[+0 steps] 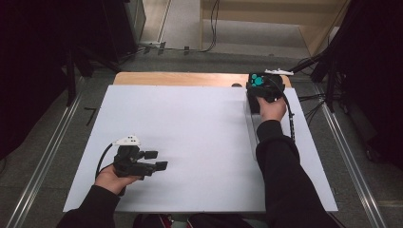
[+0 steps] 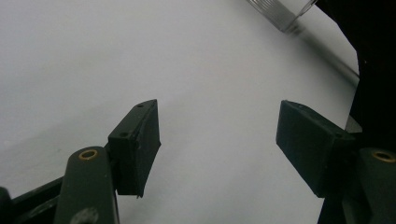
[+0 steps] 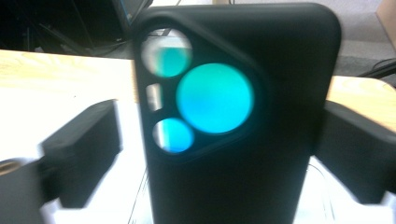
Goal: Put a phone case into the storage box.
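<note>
**Phone case stands between the right jaws**

The right gripper [image 1: 259, 90] is at the far right part of the white table [image 1: 199, 123], near its wooden edge [image 1: 176, 78]. In the right gripper view, a black phone case [image 3: 243, 121] stands upright between the two jaws, with teal showing through its round camera holes. The left jaw stands apart from the case, with white table in the gap. At the right jaw I cannot tell if it touches. The picture is blurred.

The left gripper [image 1: 154, 160] is near the front left corner, well apart from the case. Its jaws are wide apart with nothing between them. A clear ribbed thing [image 2: 280, 11] lies far behind.
</note>
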Available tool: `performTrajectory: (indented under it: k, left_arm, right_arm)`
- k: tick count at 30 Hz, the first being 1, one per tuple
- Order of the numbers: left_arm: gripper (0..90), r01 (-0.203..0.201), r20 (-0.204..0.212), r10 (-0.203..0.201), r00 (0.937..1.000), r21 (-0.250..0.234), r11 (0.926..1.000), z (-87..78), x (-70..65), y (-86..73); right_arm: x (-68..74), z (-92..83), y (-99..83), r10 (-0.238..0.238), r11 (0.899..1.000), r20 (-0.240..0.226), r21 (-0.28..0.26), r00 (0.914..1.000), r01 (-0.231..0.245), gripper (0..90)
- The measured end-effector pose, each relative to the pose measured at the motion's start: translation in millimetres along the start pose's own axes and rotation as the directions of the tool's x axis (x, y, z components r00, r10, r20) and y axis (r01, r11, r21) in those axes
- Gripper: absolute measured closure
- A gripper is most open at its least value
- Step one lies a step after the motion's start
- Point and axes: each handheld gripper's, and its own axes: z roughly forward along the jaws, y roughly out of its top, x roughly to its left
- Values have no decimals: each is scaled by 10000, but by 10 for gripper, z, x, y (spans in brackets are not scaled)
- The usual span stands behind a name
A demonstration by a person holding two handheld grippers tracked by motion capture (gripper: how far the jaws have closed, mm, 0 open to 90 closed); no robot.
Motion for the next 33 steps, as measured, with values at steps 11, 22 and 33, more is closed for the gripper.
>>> performTrajectory:
  k: [11, 22, 33]
  left_arm:
    - [304, 83, -31, -83, 10000, -40, 10000, -9, 12, -6]
    - [304, 147, -64, -146, 9999, 103, 9998, -8, 15, -4]
    - [304, 218, -72, -217, 9997, 106, 9997, -11, 18, -3]
  right_arm:
    - [6, -37, 43, -116, 9999, -104, -36, 9999, 116, 0]
    - [28, -194, 137, -58, 9997, -301, 254, 9995, 66, 0]
    - [73, -371, 192, -28, 9983, -858, 575, 9963, 77, 0]
